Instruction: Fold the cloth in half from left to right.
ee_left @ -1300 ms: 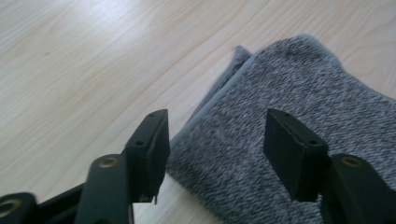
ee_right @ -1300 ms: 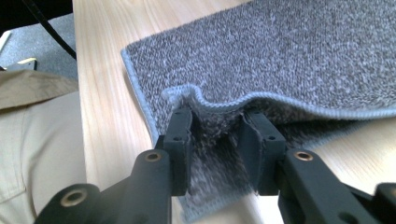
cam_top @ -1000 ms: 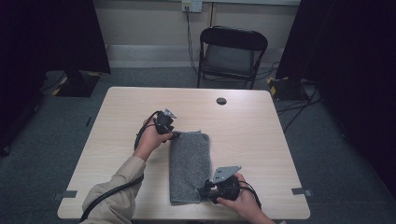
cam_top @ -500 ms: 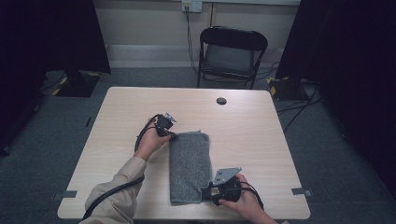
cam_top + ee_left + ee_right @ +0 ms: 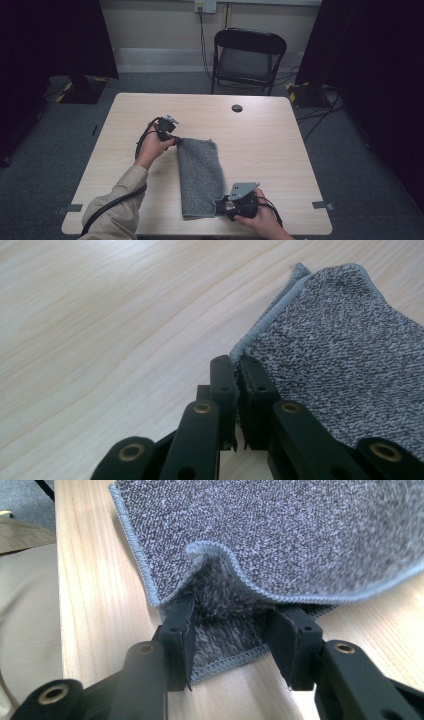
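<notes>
High view. One grey knitted cloth (image 5: 200,175), folded into a long strip, was seen lying flat on the table (image 5: 280,150), running from its centre toward the 6 o'clock edge. The left gripper (image 5: 175,141) was found at the strip's far corner, at about 11 o'clock of the cloth; the right gripper (image 5: 220,205) was at its near corner, at about 5 o'clock. Counted: one cloth, two grippers, one dark round plug (image 5: 237,108) at 12 o'clock on the table, one folding chair (image 5: 247,60) beyond it.

Left gripper view. The jaws of the left gripper (image 5: 239,371) were clenched on the hemmed corner of the cloth (image 5: 340,350), the stitched edge being pinched between the pads. They had just been closing, with that edge between them.

Right gripper view. The right gripper (image 5: 234,630) was seen half open, its jaws straddling the near corner of the cloth (image 5: 280,525). The upper layer was lifted into a small arch at 12 o'clock of the jaws; the lower layer lay flat between them. No pinch was made; the pads stood apart from the fabric.

Handling, judged. The cloth was taken to be light, soft and limp, not fragile, with a rough knit unlikely to slip. It would sag between holds, so hemmed corners were judged the best grip, with care taken over which layers are caught.
</notes>
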`<state>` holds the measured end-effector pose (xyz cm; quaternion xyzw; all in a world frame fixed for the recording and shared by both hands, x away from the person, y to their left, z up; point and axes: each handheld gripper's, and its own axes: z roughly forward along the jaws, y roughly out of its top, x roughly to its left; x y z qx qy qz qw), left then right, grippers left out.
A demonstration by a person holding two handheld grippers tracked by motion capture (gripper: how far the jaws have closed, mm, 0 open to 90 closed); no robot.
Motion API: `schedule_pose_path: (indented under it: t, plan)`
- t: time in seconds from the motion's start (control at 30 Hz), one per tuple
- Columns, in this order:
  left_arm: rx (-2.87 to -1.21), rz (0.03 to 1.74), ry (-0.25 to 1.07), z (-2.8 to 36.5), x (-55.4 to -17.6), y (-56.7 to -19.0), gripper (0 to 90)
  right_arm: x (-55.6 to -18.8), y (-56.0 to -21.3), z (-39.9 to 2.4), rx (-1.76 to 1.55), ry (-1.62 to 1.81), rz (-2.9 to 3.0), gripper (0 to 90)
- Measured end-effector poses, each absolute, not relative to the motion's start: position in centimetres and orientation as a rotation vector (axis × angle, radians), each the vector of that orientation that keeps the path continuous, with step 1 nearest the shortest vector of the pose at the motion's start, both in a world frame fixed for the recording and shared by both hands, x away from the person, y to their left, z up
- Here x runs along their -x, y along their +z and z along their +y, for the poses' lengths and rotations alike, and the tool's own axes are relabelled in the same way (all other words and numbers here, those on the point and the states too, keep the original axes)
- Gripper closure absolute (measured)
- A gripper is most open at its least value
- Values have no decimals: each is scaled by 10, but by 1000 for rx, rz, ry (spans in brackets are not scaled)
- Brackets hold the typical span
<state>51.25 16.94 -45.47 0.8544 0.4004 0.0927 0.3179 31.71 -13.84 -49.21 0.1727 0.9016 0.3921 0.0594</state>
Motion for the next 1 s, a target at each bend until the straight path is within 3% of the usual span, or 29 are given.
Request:
schedule_pose_path:
  t: [0.07, 0.23, 0.57, 0.87, 1.0]
  plan:
    - [-2243, 1054, 253, 172, -512, -456, 811, -317, -492, -139, -527, 1195, 2728, 554]
    - [-2252, 1073, 264, 178, -510, -461, 798, -319, -493, -140, -561, 1220, 2735, 540]
    - [-2237, 1048, 262, 175, -504, -462, 718, -323, -481, -145, -574, 1223, 2733, 444]
    - [-2229, 1047, 275, 172, -501, -467, 725, -328, -470, -170, -612, 1199, 2703, 466]
    - [-2207, 1073, 274, 171, -502, -465, 686, -334, -466, -176, -644, 1232, 2672, 465]
